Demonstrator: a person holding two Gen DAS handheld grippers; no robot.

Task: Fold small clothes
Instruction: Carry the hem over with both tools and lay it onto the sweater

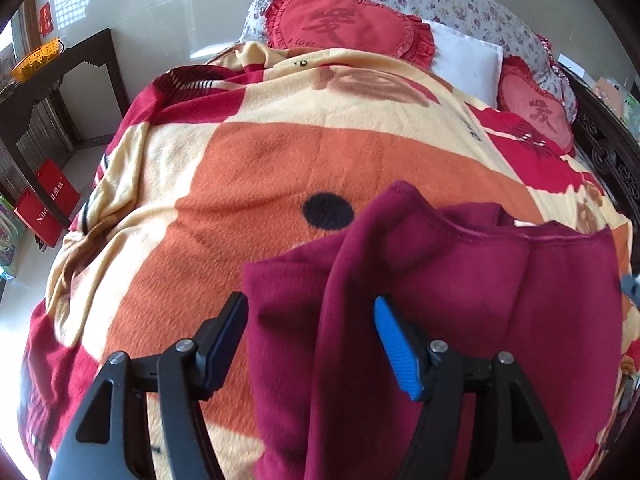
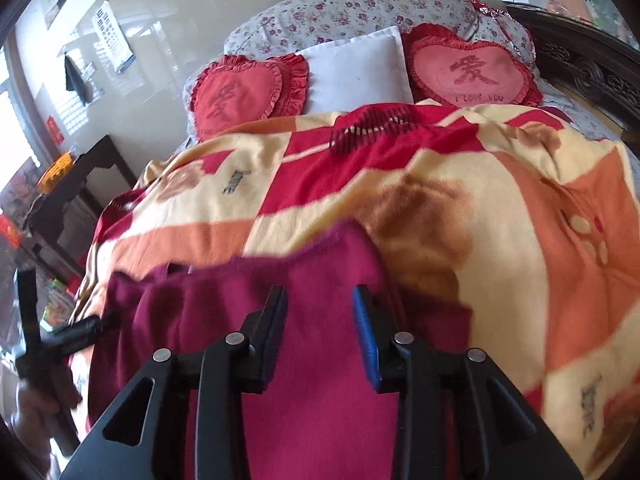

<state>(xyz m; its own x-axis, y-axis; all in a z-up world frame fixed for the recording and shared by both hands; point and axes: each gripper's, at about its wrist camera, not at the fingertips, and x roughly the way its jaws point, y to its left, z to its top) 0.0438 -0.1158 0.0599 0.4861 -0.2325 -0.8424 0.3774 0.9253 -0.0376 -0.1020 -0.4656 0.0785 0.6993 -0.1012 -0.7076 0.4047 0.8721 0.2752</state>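
Observation:
A dark red fleece garment point(image 1: 460, 280) lies on the patterned bed blanket point(image 1: 240, 168), with one fold running down between my left fingers. My left gripper point(image 1: 310, 308) is open, its jaws set wide over the garment's left part. In the right wrist view the same garment point(image 2: 320, 300) lies under my right gripper point(image 2: 320, 296), which is open with the cloth between its jaws. The left gripper also shows at the left edge of the right wrist view point(image 2: 80, 330).
Two red heart cushions point(image 2: 472, 68), a white pillow point(image 2: 356, 68) and a floral pillow point(image 2: 348, 8) lie at the head of the bed. A dark wooden table point(image 1: 60, 76) with a yellow basket stands at the left. A carved headboard point(image 2: 592, 68) is at the right.

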